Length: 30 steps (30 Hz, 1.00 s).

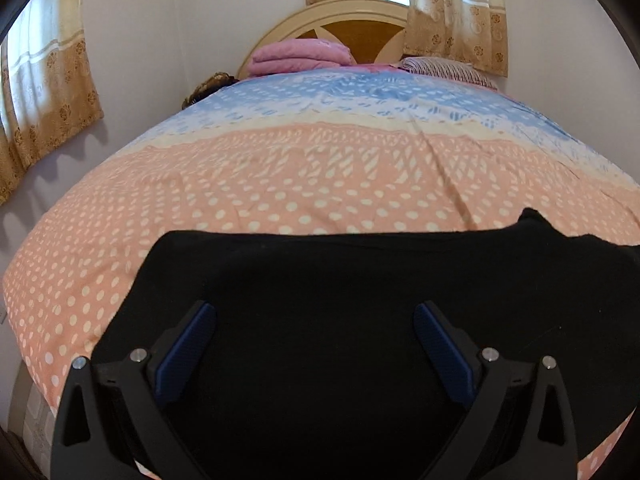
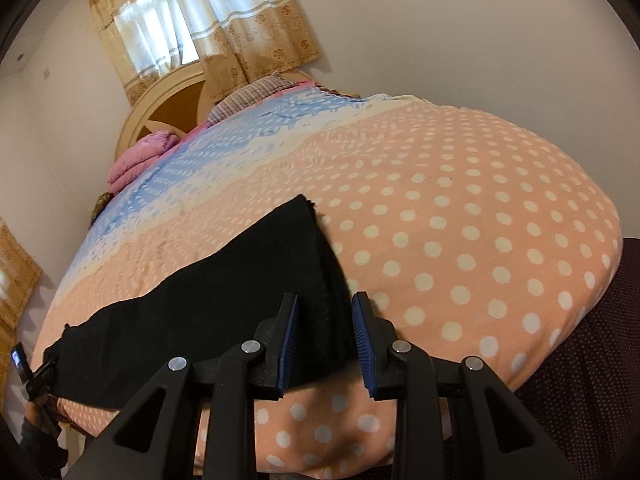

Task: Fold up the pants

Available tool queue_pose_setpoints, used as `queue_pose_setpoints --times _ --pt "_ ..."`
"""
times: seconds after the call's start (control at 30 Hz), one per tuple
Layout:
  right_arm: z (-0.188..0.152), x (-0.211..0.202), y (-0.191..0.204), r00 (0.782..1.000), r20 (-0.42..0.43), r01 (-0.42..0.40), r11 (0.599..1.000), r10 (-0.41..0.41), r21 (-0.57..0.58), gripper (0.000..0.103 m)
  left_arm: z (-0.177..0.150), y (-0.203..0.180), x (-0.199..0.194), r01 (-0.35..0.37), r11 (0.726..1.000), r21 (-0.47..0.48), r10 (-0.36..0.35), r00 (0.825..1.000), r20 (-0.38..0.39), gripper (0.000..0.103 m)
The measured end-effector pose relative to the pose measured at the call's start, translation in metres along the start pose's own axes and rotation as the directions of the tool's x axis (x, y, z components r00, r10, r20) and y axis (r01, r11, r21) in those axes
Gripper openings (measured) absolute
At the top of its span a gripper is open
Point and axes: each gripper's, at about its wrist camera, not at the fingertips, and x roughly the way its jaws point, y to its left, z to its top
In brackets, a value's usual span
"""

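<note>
Black pants (image 1: 340, 300) lie flat on the bed, folded lengthwise into a long strip. In the left wrist view my left gripper (image 1: 315, 322) is wide open just above the pants' left end, holding nothing. In the right wrist view the pants (image 2: 224, 292) stretch from the lower left up to a squared end at the middle. My right gripper (image 2: 325, 320) is open, its blue pads either side of the pants' right edge, near the front of the bed. The left gripper (image 2: 34, 376) shows small at the far left of that view.
The bed has a pink polka-dot and blue patterned cover (image 1: 280, 168). Folded pink blankets (image 1: 298, 58) and a striped pillow (image 1: 448, 68) lie by the wooden headboard (image 1: 352, 20). Curtains (image 1: 44, 92) hang on the left wall. A dark dotted fabric (image 2: 592, 360) is at the right.
</note>
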Motion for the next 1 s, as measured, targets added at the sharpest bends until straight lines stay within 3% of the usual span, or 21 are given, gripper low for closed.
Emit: queue_pose_setpoints --times 0.1,0.27,0.43,0.57,0.67,1.0 --pt "-0.002 0.005 0.000 1.000 -0.004 -0.006 1.000 0.006 -0.011 0.030 0.000 0.003 -0.004 0.008 1.000 -0.004 -0.008 1.000 0.003 0.102" --pt "-0.003 0.006 -0.017 0.995 0.007 -0.099 0.993 0.099 0.065 0.029 0.000 0.034 -0.012 -0.051 0.997 -0.063 0.053 0.998 0.032 0.102" --pt "-0.005 0.008 -0.011 0.996 0.019 -0.087 0.996 0.087 0.036 0.030 -0.011 0.055 -0.004 -0.069 0.991 -0.112 0.070 0.997 0.014 0.103" --pt "-0.006 0.010 -0.011 0.996 0.028 -0.091 0.995 0.090 0.041 0.029 -0.012 0.050 -0.002 -0.079 0.992 -0.095 0.083 0.996 0.032 0.103" --pt "-0.006 0.010 -0.009 0.992 0.025 -0.123 0.991 0.122 0.059 0.016 -0.010 0.051 0.001 -0.070 0.993 -0.094 0.073 0.997 0.026 0.103" --pt "0.003 -0.015 0.018 0.980 0.124 -0.164 0.986 0.159 0.036 0.014 -0.010 0.055 0.001 -0.046 0.994 -0.100 0.048 0.999 0.019 0.103"
